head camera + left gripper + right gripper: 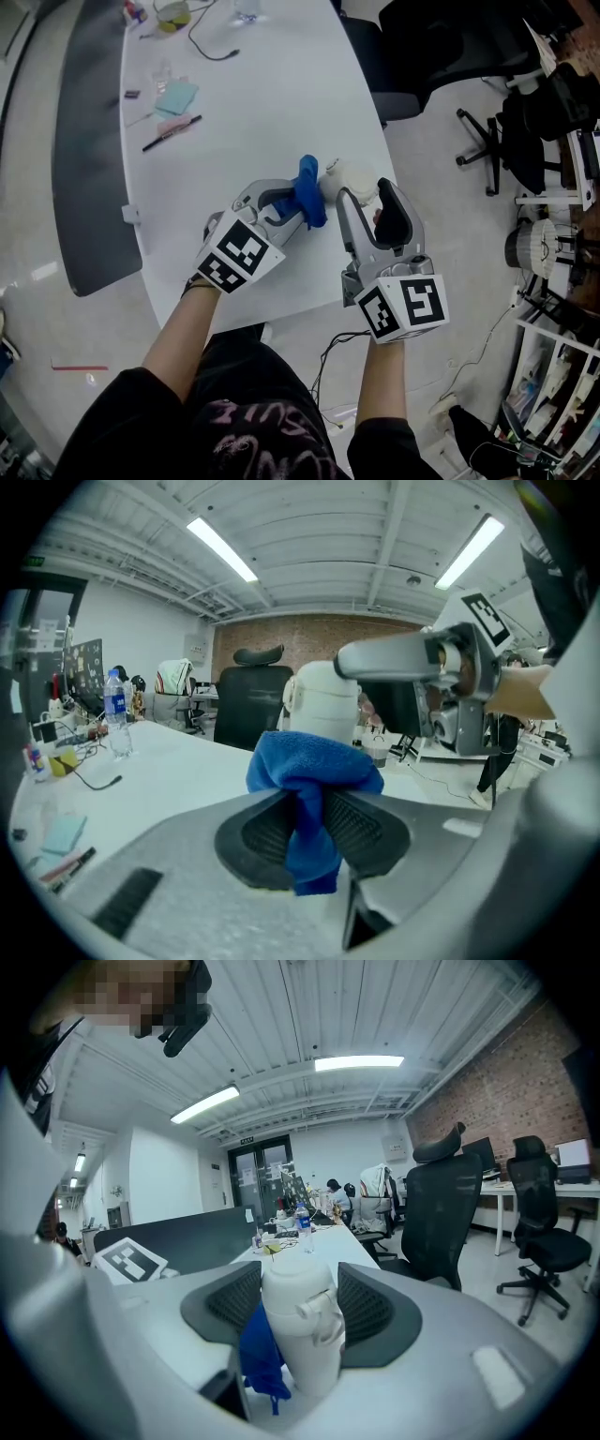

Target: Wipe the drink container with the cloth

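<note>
A white drink container (349, 182) with a lid and side handle is held above the table's near edge, clamped between the jaws of my right gripper (360, 195). In the right gripper view the white drink container (302, 1330) stands upright between the pads. A bunched blue cloth (309, 191) is pinched in my left gripper (298, 199) and presses against the container's left side. In the left gripper view the blue cloth (309, 794) hangs from the shut jaws, with the container (321, 701) just behind it. The blue cloth (259, 1349) also shows beside the container in the right gripper view.
The long white table (253, 103) carries a teal pad (176, 96), a black pen (169, 133), a cable (211, 45) and a water bottle (116, 712) at its far end. Black office chairs (427, 52) stand to the right. A dark divider panel (89, 141) runs along the left.
</note>
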A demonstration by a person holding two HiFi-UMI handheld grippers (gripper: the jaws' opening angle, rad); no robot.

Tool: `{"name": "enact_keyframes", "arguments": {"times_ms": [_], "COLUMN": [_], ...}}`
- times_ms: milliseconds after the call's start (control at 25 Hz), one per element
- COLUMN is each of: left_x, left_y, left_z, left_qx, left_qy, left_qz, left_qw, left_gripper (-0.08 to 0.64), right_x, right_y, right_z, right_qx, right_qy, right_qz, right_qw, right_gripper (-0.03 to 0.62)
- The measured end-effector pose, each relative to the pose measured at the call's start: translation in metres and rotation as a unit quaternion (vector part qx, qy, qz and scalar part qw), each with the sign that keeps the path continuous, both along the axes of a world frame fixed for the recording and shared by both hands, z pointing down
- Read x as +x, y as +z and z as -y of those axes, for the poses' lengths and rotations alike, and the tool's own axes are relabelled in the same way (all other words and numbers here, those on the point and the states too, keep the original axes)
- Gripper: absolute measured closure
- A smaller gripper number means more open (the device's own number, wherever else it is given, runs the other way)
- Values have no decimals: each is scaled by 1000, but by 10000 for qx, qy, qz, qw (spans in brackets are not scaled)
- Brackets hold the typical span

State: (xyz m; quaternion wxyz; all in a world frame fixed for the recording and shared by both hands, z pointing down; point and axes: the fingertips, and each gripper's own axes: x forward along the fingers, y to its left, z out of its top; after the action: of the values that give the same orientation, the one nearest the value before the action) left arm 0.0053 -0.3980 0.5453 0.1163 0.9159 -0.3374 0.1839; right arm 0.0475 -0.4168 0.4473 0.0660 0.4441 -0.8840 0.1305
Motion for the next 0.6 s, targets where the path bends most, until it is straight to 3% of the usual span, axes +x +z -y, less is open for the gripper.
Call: {"name": "enact_keyframes", "arguments": {"times_ms": [280,600], "left_x": [3,8], "left_y": [-57,-52], "left_z": [0,3], "left_qx": [569,500], "left_qy": [78,81], "left_qz": [-193,-264], "left_qw": [9982,9984], "left_gripper": [469,469], "right_x": [0,0], "right_y": [0,-2], "right_z": [0,0], "right_qx": [-22,-45], "right_qy": [-5,4], "right_qz": [53,95], "right_qw": [10000,9999], "right_gripper": [330,330]}}
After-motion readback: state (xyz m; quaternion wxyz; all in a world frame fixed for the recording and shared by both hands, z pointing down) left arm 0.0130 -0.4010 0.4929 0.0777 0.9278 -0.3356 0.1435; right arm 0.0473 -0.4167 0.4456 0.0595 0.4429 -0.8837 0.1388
